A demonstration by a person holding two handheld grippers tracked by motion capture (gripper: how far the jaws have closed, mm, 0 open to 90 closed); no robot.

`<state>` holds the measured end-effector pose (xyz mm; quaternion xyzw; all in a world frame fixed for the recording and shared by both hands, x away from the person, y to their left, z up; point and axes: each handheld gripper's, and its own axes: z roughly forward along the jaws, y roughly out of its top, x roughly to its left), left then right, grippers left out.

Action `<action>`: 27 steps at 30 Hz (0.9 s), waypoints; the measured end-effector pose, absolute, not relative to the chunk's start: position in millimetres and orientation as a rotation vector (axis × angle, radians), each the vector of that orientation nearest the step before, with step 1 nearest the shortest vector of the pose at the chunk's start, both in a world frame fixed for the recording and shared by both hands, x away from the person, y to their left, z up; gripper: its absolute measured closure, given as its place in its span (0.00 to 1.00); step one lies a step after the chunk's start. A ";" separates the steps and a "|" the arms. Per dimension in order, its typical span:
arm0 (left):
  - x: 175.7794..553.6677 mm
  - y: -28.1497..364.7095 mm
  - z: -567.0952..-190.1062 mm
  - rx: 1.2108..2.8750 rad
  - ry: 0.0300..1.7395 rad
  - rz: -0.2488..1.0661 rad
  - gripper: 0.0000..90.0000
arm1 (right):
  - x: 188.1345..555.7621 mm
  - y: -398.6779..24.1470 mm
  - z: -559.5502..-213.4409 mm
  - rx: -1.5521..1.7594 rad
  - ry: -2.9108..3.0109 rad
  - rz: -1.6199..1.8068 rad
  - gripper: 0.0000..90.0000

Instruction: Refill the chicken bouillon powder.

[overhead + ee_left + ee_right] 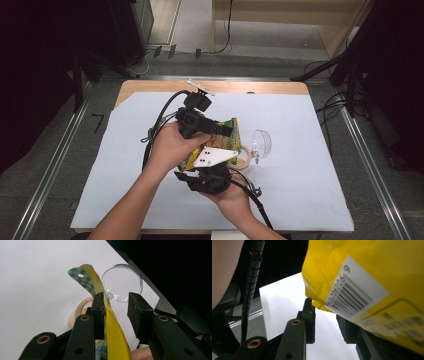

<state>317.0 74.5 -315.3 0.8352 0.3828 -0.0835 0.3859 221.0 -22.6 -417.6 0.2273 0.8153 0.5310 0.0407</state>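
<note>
A yellow snack bag (233, 139) with a green checked top is held up over the middle of the table between both hands. My left gripper (116, 305) points toward the clear cup. The bag's edge (112, 327) runs between its jaws and lies against one pad (98, 312); the other pad stands clear, so the jaws are open. My right gripper (325, 315) comes from below. The bag's barcode side (362, 270) rests over one jaw, and a gap of white sheet shows between its pads.
A clear plastic cup (261, 144) lies on its side right of the bag, seen too as a clear cup (122, 282) past the left jaws. A wooden ring (244, 159) sits beside it. White sheet (310, 175) covers the table; dark stands flank it.
</note>
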 end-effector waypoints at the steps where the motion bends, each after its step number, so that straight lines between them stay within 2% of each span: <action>1: 317.1 74.4 -315.5 2.128 0.974 -0.213 0.76 | 221.0 -22.5 -418.1 0.694 2.494 1.629 0.78; 27: 317.6 75.0 -316.3 2.128 0.977 -0.216 0.76 | 221.2 -22.8 -418.7 0.683 2.492 1.616 0.78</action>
